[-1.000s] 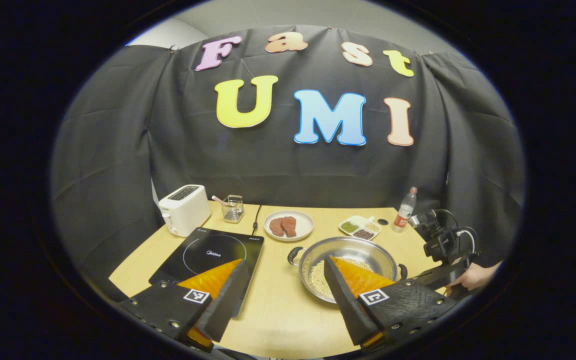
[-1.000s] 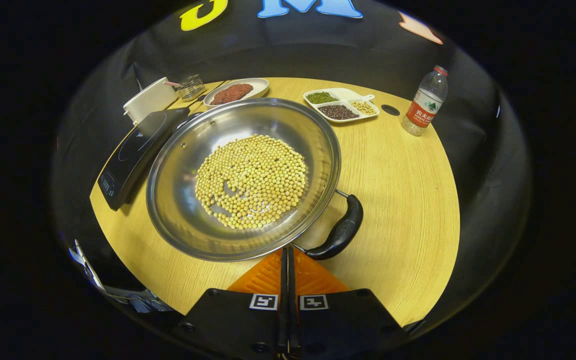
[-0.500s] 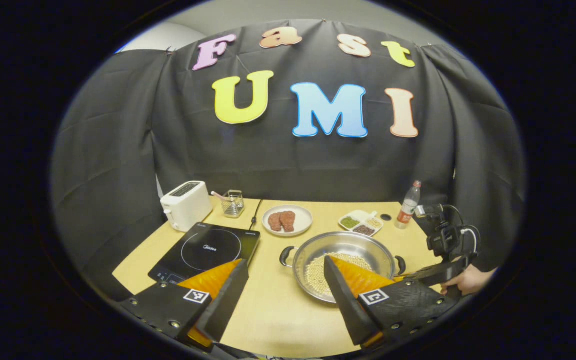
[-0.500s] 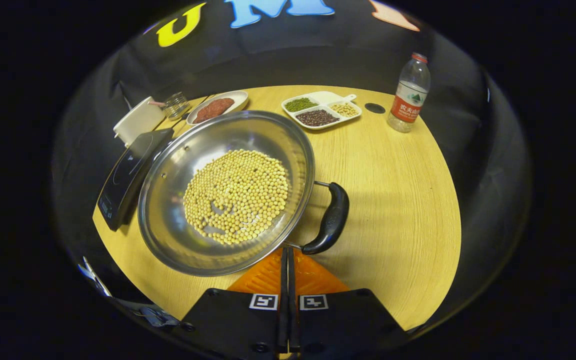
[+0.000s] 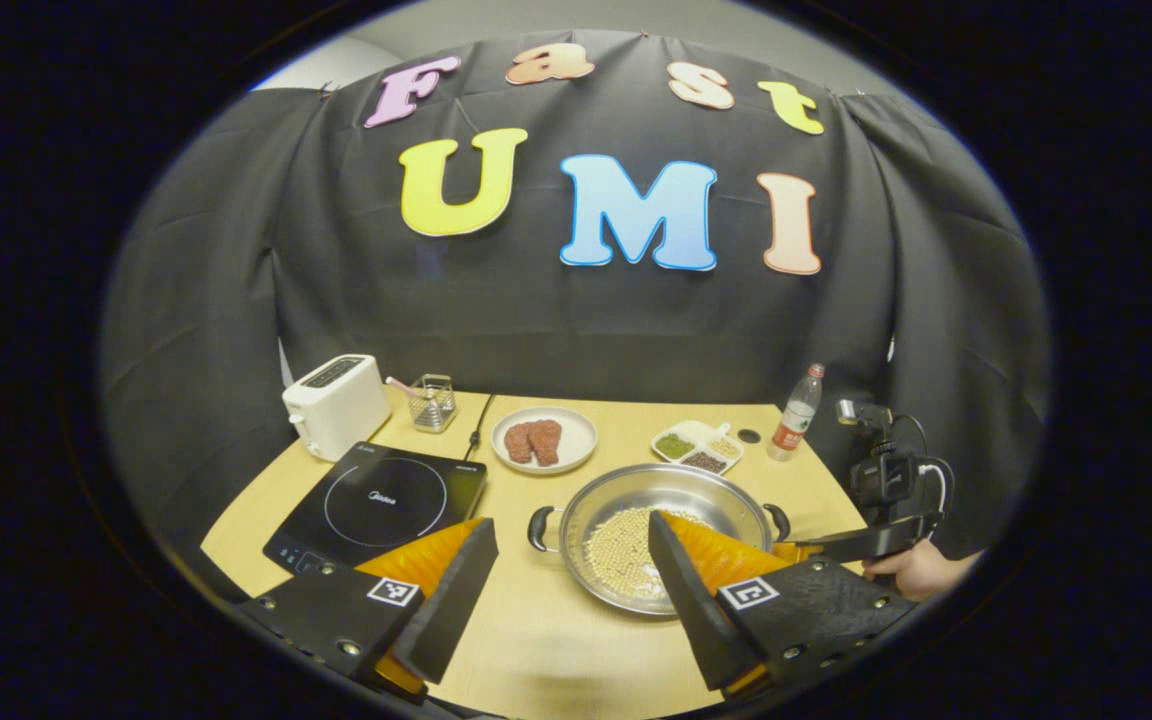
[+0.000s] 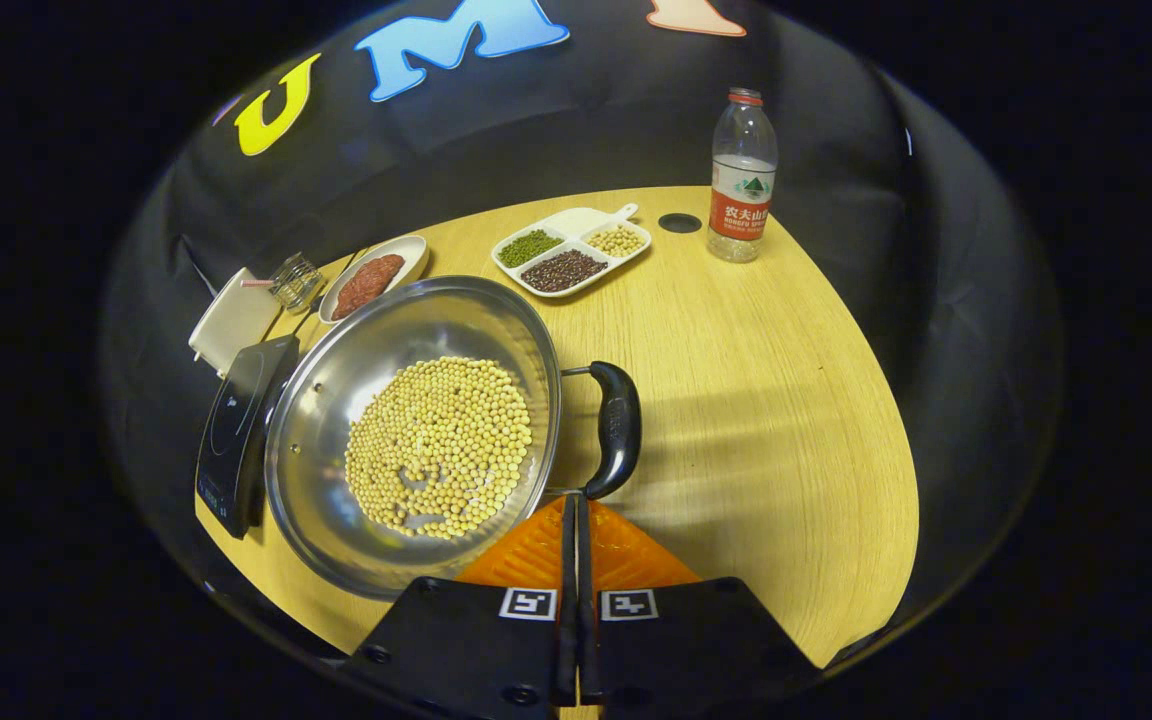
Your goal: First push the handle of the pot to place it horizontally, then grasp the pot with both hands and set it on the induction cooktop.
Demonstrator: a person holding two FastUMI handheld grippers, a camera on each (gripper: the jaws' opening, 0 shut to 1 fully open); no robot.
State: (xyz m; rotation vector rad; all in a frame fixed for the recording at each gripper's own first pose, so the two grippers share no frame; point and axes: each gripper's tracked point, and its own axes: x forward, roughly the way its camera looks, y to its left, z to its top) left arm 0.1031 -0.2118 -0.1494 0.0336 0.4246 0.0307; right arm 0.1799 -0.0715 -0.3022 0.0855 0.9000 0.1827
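In the right gripper view, the right hand-held gripper (image 6: 576, 515) has its fingers pressed together, tips at the pot's near handle (image 6: 616, 428). The left hand-held gripper (image 5: 568, 575) is spread apart above the tabletop (image 5: 546, 640). The pot (image 5: 666, 530) of soybeans (image 6: 441, 450) sits beside the induction cooktop (image 5: 376, 500).

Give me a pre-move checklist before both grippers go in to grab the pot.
1. Pot handles in line across the table: ok; one handle left, one right.
2. Left hand-held gripper open: ok.
3. Right hand-held gripper open: not ok, shut at the right handle.
4. Cooktop bare: ok.
5. Beans settled in the pot: ok.
6. Right fingers touching the handle: cannot tell.
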